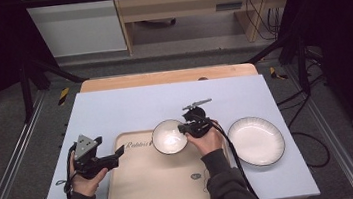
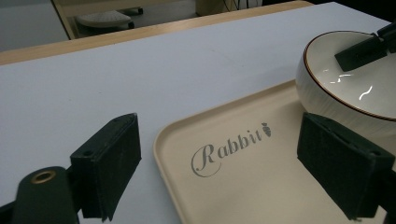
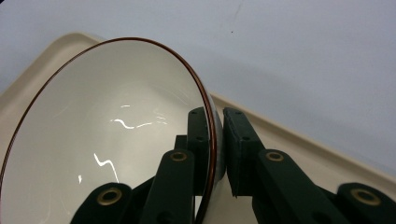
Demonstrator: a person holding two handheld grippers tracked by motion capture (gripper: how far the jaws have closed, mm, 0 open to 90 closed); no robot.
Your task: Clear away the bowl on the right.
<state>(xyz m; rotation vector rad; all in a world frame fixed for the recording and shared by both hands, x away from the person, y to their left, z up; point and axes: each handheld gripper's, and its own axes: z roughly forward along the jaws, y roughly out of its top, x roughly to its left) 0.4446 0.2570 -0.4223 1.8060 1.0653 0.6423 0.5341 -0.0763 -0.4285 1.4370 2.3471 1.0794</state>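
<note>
A white bowl with a brown rim hangs tilted over the far part of a cream tray. My right gripper is shut on the bowl's right rim; in the right gripper view one jaw is inside the bowl and one outside. My left gripper is open at the tray's left edge, holding nothing. In the left gripper view its jaws straddle the tray corner printed "Rabbit", with the bowl at the right.
A white plate with a dark rim lies on the pale blue table cover to the right of the tray. The table's wooden far edge is beyond. Black frame posts stand at both sides.
</note>
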